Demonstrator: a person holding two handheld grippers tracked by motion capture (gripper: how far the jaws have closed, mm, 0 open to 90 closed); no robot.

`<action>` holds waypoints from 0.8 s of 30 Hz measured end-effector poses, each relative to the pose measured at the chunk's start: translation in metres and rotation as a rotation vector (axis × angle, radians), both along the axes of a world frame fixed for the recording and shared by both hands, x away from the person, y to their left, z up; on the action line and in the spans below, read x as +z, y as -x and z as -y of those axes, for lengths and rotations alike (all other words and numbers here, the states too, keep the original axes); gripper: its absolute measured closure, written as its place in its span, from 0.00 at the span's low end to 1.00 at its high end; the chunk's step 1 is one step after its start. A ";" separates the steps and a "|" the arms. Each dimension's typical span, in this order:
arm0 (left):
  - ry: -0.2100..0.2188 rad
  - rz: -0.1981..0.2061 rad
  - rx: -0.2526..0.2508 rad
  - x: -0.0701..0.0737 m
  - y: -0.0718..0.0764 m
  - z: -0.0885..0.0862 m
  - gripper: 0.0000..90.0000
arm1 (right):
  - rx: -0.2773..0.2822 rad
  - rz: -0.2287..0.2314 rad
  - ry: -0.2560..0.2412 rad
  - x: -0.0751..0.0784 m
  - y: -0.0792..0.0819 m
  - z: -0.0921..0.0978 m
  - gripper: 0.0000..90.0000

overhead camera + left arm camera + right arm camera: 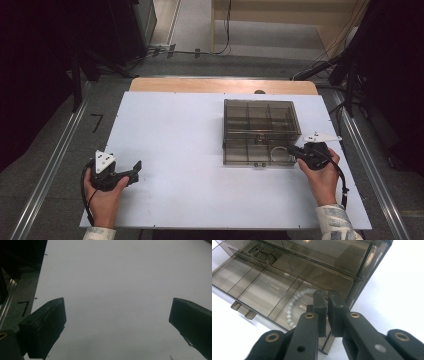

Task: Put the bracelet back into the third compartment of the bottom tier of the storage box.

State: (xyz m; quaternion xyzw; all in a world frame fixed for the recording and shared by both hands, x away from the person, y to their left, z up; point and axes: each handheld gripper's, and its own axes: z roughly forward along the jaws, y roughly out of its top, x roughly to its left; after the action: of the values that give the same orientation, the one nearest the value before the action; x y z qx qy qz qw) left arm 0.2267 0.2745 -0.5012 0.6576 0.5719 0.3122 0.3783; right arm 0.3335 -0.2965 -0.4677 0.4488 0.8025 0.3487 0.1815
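Bracelet (294,303) in box (262,287) corner under near-shut right tool (327,295), maybe gripped; left tool (117,315) wide, empty.

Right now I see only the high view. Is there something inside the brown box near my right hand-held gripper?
Observer: Yes, a white bead bracelet lies in a corner compartment of the box, at the tips of the right hand-held gripper.
Operator: Are its jaws open?
Observer: Nearly closed, with a narrow gap. Whether they pinch a bead is hidden.
Operator: And the left one?
Observer: The left hand-held gripper holds its jaws wide apart over the bare white table.
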 end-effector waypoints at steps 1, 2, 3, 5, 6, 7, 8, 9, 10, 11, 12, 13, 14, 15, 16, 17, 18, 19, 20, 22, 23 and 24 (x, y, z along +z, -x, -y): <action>0.000 0.000 0.000 0.000 0.000 0.000 0.02 | 0.001 0.000 -0.002 0.000 0.000 0.000 0.91; 0.000 0.000 0.000 0.000 0.000 0.000 0.02 | 0.003 0.000 -0.001 0.000 0.001 0.000 0.91; 0.000 0.001 0.000 0.000 0.000 0.000 0.02 | 0.002 0.000 -0.006 0.000 0.001 0.000 0.90; 0.000 0.000 0.000 0.000 0.000 0.000 0.02 | 0.005 0.001 -0.015 0.001 0.002 0.001 0.89; -0.001 0.000 0.000 0.000 0.000 0.000 0.02 | 0.007 0.001 -0.021 0.001 0.002 0.002 0.88; -0.001 0.000 0.000 0.000 0.000 0.000 0.02 | 0.009 0.002 -0.025 0.002 0.003 0.002 0.87; -0.001 0.000 0.000 0.000 0.000 0.000 0.02 | 0.009 0.005 -0.029 0.002 0.004 0.002 0.87; -0.001 0.000 0.000 0.000 0.000 0.000 0.02 | 0.010 0.007 -0.031 0.002 0.004 0.003 0.85; -0.001 0.000 -0.001 0.000 0.000 0.000 0.02 | 0.009 0.003 -0.033 0.002 0.004 0.003 0.83; -0.001 -0.001 0.000 0.000 0.000 0.000 0.02 | 0.011 0.003 -0.033 0.002 0.005 0.003 0.82; -0.001 0.000 0.000 0.000 0.000 0.000 0.02 | 0.011 0.004 -0.036 0.003 0.005 0.004 0.81; -0.001 0.000 0.000 0.000 0.000 0.000 0.02 | 0.011 0.005 -0.037 0.003 0.006 0.004 0.80; -0.001 0.000 0.000 0.000 0.000 0.000 0.02 | 0.013 0.005 -0.041 0.003 0.006 0.004 0.80; -0.001 0.000 0.000 0.000 0.000 0.000 0.02 | 0.015 0.002 -0.047 0.003 0.006 0.005 0.80; -0.001 -0.001 0.000 0.000 0.000 0.000 0.02 | 0.017 0.004 -0.048 0.003 0.006 0.005 0.79; -0.001 0.000 0.000 0.000 0.000 0.000 0.02 | 0.019 0.006 -0.050 0.003 0.007 0.005 0.77; -0.001 -0.001 -0.001 0.000 0.000 0.000 0.02 | 0.021 0.005 -0.053 0.003 0.007 0.005 0.75; -0.001 -0.001 0.000 0.000 0.000 0.000 0.02 | 0.023 0.005 -0.055 0.003 0.007 0.005 0.74; -0.001 0.000 0.000 0.000 0.000 0.000 0.02 | 0.026 0.007 -0.054 0.003 0.008 0.004 0.73; -0.002 -0.001 0.000 0.000 0.000 0.000 0.02 | 0.026 0.010 -0.058 0.004 0.008 0.004 0.68; -0.002 -0.001 -0.001 0.000 0.000 0.000 0.02 | 0.026 0.011 -0.060 0.004 0.008 0.004 0.66; -0.002 -0.001 -0.001 0.000 0.000 0.000 0.02 | 0.028 0.011 -0.063 0.004 0.009 0.004 0.65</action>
State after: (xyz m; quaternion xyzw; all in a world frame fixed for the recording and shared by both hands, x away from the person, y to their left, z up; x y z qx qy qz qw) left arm 0.2267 0.2743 -0.5013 0.6584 0.5717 0.3122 0.3772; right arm 0.3250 -0.3005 -0.4639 0.4412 0.7962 0.3788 0.1670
